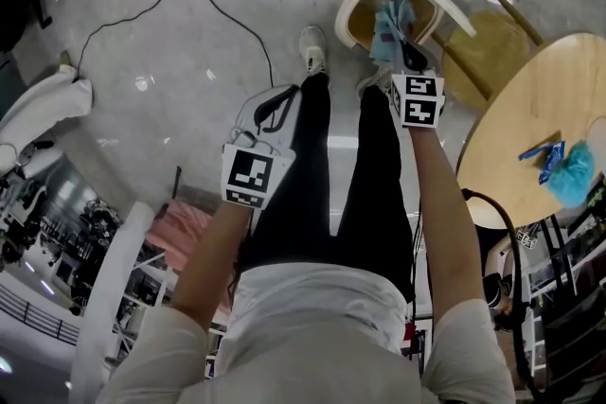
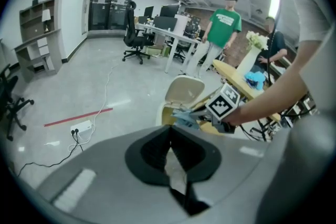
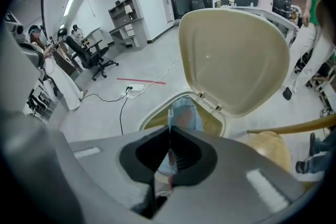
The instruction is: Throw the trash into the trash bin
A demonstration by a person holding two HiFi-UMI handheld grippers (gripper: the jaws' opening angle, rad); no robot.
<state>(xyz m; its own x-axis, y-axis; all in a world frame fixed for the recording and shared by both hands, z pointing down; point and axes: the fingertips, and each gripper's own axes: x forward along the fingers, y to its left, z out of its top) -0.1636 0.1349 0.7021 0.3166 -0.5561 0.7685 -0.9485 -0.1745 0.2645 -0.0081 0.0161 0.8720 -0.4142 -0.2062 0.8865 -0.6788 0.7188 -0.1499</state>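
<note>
Blue trash [image 3: 185, 112] clamped in right tool [image 3: 169, 134] over one bin [image 3: 231, 55], left tool [image 2: 170, 134] seemingly closed

My left gripper [image 2: 169, 136]: jaws together, empty. Ahead: right gripper [image 2: 202, 113] pinching blue trash [image 2: 182, 116] over open-lidded trash bin [image 2: 184, 93].

Lower end of blue trash [image 3: 185, 114] hidden behind right gripper [image 3: 169, 131].
</note>
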